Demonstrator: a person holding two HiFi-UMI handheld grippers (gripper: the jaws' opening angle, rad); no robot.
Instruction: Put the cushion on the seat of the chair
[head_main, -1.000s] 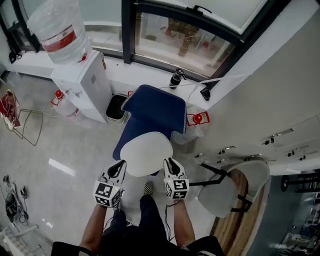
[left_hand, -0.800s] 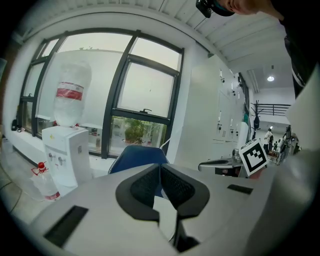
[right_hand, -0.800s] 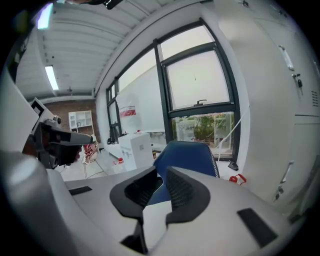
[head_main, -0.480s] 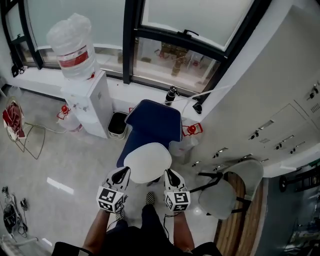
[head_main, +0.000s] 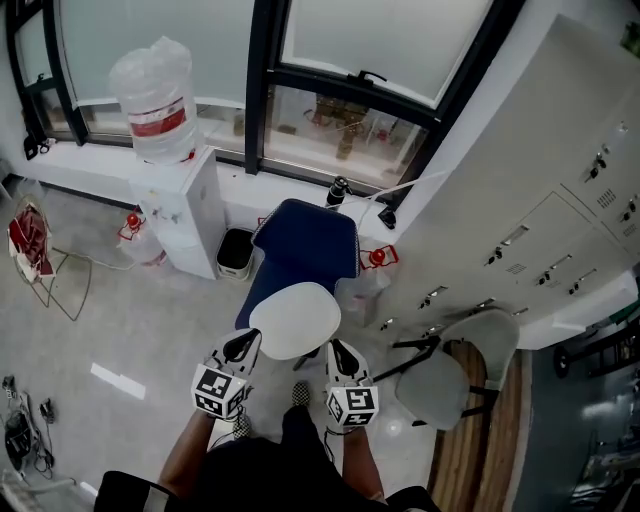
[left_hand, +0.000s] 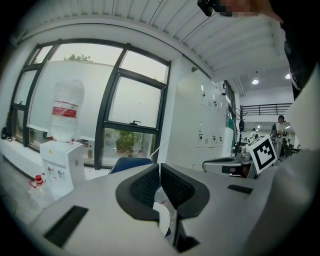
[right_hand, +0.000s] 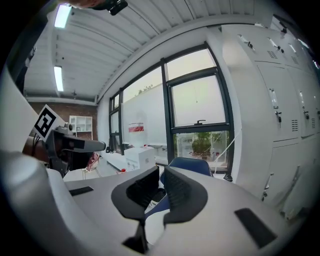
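Note:
A white oval cushion (head_main: 294, 320) hangs in the air over the front of a blue chair (head_main: 305, 245), between my two grippers. My left gripper (head_main: 240, 347) is shut on the cushion's left near edge. In the left gripper view the white edge (left_hand: 162, 220) sits between the black pads (left_hand: 145, 185). My right gripper (head_main: 338, 350) pinches the right near edge. Its jaws have just been closing, and in the right gripper view they stand almost together (right_hand: 162, 175) with white cushion (right_hand: 155, 227) low between them. The blue chair (right_hand: 192, 165) lies ahead.
A water dispenser (head_main: 180, 205) with a big bottle (head_main: 155, 90) stands left of the chair, and a dark bin (head_main: 235, 250) beside it. A white chair (head_main: 450, 375) is at the right, under white lockers (head_main: 520, 220). A window sill with a flask (head_main: 338, 190) runs behind.
Both grippers have risen with the cushion between them. The head view has tilted up, showing more window and lockers. The blue chair has stayed put.

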